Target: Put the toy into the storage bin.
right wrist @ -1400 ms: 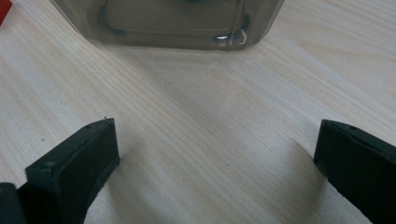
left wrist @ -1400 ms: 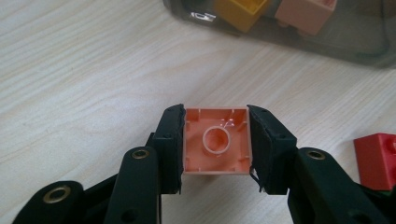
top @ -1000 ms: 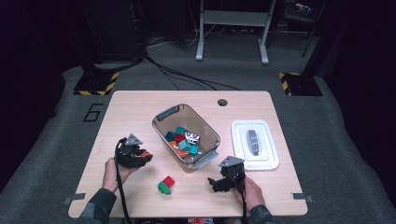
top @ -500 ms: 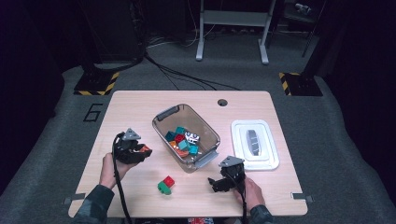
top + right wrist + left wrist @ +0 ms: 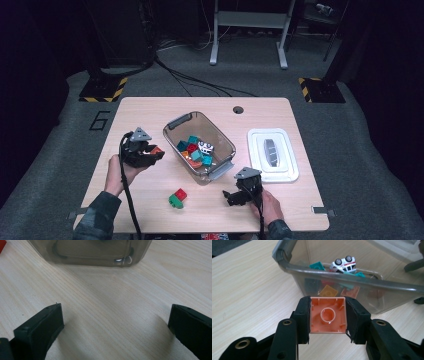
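Note:
My left gripper (image 5: 152,151) (image 5: 327,316) is shut on an orange brick (image 5: 327,318) (image 5: 156,149), hollow underside toward the camera, held above the table just left of a clear plastic bin (image 5: 200,145) (image 5: 352,282). The bin holds several teal, red and orange bricks and a small white toy car (image 5: 344,263) (image 5: 205,147). My right gripper (image 5: 231,197) (image 5: 115,322) rests low over the table near the front edge, jaws wide open with bare wood between them, pointing at the bin's near wall (image 5: 92,252).
A red and green brick pair (image 5: 177,197) lies on the table (image 5: 150,115) in front of the bin. A white lidded tray (image 5: 272,154) sits to the right. A cable hole (image 5: 238,109) is at the table's far edge.
My left gripper has risen from the table with the orange brick in its jaws. The right gripper has stayed put.

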{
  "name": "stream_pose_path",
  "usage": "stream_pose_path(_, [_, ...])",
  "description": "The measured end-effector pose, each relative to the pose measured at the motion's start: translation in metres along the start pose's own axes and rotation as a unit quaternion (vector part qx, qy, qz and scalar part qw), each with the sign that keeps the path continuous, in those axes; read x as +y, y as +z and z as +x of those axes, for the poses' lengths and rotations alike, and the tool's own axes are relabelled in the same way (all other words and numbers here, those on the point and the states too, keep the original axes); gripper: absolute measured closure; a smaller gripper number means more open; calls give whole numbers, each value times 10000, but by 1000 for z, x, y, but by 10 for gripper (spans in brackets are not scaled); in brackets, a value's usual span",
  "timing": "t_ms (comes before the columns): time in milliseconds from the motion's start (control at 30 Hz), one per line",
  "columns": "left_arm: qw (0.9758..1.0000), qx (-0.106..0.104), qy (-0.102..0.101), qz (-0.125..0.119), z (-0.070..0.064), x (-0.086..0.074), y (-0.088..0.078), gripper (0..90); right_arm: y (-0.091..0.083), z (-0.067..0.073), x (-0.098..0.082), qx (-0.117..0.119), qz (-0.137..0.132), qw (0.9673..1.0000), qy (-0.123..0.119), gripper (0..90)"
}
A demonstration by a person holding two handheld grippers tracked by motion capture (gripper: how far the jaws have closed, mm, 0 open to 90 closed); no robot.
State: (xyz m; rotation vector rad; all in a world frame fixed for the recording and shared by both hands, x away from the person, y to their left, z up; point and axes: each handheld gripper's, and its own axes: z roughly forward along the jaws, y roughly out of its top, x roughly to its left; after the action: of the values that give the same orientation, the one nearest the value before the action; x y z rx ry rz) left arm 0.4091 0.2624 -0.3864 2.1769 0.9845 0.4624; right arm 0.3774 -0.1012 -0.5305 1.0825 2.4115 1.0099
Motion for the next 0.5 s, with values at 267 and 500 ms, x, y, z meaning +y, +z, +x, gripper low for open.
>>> stream_pose_path(267, [9999, -34, 113, -95, -5, 20, -6, 593, 0, 0, 0, 0, 0, 10000, 0, 0])
stream_pose_path(500, [9996, -63, 245, -153, -13, 36, -6, 593, 0, 0, 0, 0, 0, 10000, 1, 0])
